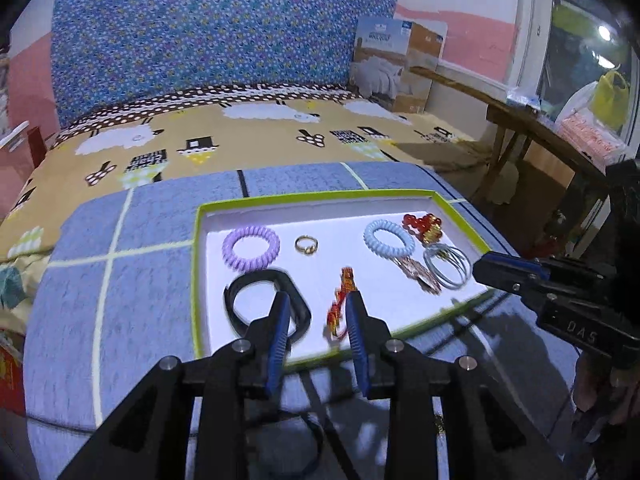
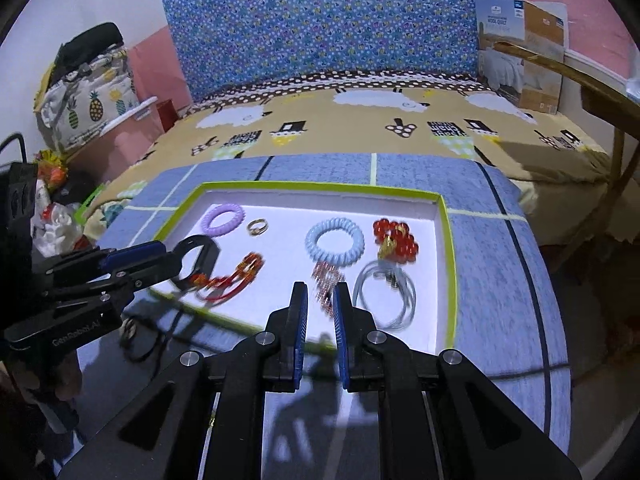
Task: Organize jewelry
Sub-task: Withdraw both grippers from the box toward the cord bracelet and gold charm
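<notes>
A white tray with a green rim (image 1: 198, 264) (image 2: 450, 240) lies on a blue checked cloth. In it are a purple coil band (image 1: 251, 248) (image 2: 222, 218), a gold ring (image 1: 306, 244) (image 2: 256, 227), a black band (image 1: 267, 307) (image 2: 200, 258), a red-orange beaded piece (image 1: 342, 300) (image 2: 230, 282), a light blue coil band (image 1: 389, 239) (image 2: 334, 241), red beads (image 1: 422, 224) (image 2: 396, 238), a rose-gold piece (image 1: 420, 276) (image 2: 326, 280) and grey hoops (image 1: 448, 266) (image 2: 386, 300). My left gripper (image 1: 318, 302) is open between black band and beaded piece. My right gripper (image 2: 320, 292) is open, empty, at the rose-gold piece.
The cloth-covered surface (image 1: 120, 280) stands before a bed with a sheep-print sheet (image 1: 260, 128) and blue floral headboard (image 1: 216, 28). A boxed quilt (image 1: 394, 64) leans at the bed's far right. A wooden bench (image 1: 540, 128) is right. A pineapple-print bag (image 2: 88, 100) sits left.
</notes>
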Motion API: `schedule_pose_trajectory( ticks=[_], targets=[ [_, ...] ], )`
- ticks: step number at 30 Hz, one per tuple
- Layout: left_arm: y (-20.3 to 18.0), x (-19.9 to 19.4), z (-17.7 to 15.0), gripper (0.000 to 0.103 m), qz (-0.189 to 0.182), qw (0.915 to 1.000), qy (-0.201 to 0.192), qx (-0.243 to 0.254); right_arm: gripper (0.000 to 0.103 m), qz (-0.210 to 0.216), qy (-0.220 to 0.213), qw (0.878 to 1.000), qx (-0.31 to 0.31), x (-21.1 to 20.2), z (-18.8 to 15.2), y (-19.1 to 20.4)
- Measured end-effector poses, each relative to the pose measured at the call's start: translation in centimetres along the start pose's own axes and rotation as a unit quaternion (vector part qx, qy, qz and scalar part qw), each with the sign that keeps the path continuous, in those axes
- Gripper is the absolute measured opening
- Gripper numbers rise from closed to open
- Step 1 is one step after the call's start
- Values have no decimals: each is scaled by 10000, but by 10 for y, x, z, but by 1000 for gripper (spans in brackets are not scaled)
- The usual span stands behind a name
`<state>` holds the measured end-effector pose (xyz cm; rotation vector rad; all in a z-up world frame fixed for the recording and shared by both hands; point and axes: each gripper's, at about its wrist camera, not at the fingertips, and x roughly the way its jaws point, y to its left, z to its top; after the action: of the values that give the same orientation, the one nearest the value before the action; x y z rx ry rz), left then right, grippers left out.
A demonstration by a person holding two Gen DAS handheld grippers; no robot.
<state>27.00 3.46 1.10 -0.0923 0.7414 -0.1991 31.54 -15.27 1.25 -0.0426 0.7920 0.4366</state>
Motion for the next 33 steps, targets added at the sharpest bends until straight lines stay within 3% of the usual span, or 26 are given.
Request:
schedule_pose_trajectory(
  ticks=[8,20,33],
  targets=[
    [1,-40,-36,36,171,9994,-238,-204,13,237,-294,9993,60,-43,-38,12],
    [-12,-73,-71,36,172,9988,-432,138,13,451,-513,9975,165,-71,-78,22],
    [-1,-82,-101,36,235,9994,-253,21,13,515,-559,9970,-122,-75,-97,37]
  ],
)
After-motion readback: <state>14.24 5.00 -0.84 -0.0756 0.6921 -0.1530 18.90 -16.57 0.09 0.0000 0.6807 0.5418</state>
